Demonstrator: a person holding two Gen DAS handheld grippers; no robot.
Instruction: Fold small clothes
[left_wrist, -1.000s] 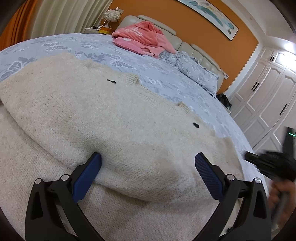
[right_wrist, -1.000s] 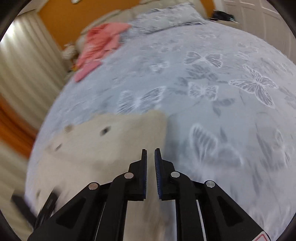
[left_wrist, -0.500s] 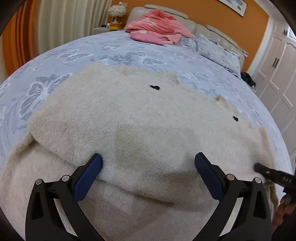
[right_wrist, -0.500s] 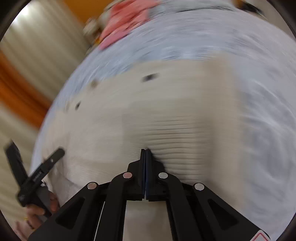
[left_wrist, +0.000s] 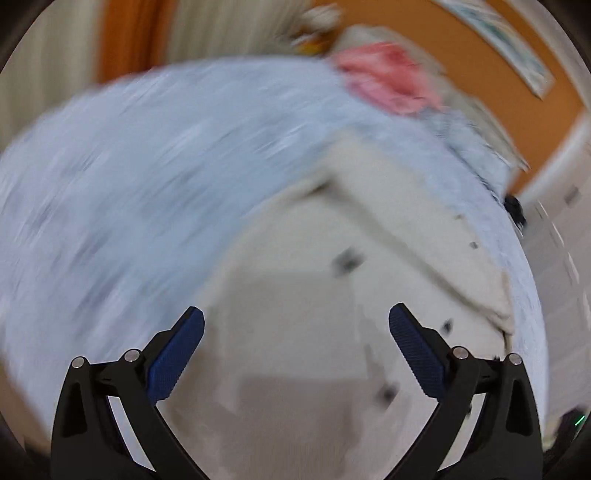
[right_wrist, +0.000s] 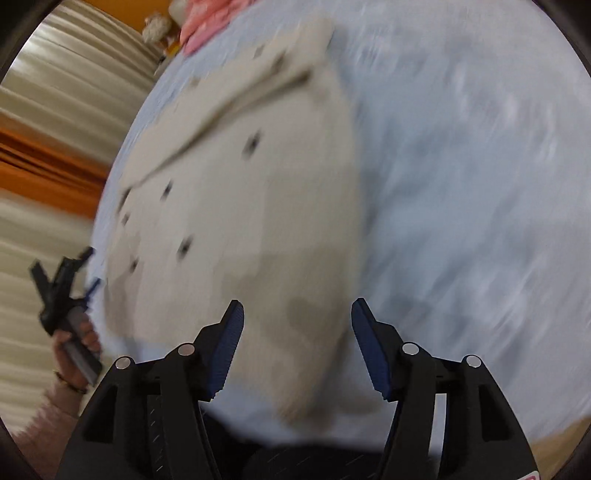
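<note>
Both views are smeared with motion blur. A cream cardigan (left_wrist: 306, 332) with dark buttons lies folded on a bed (left_wrist: 140, 177) covered in pale blue bedding, one layer lapped over another along a slanting edge. The left hand-held gripper (left_wrist: 296, 328) hangs just above the cardigan with its blue pads spread wide and nothing between them; the knit fills the space below and ahead of it. The right hand-held gripper (right_wrist: 297, 321) is also parted and holds nothing, poised over the cardigan's (right_wrist: 240, 206) near edge, where cream meets blue bedding (right_wrist: 480, 184). In the right wrist view, the left gripper (right_wrist: 64, 280) shows beside the cardigan's far side. A pink garment (left_wrist: 388, 85) lies near the headboard, well apart.
</note>
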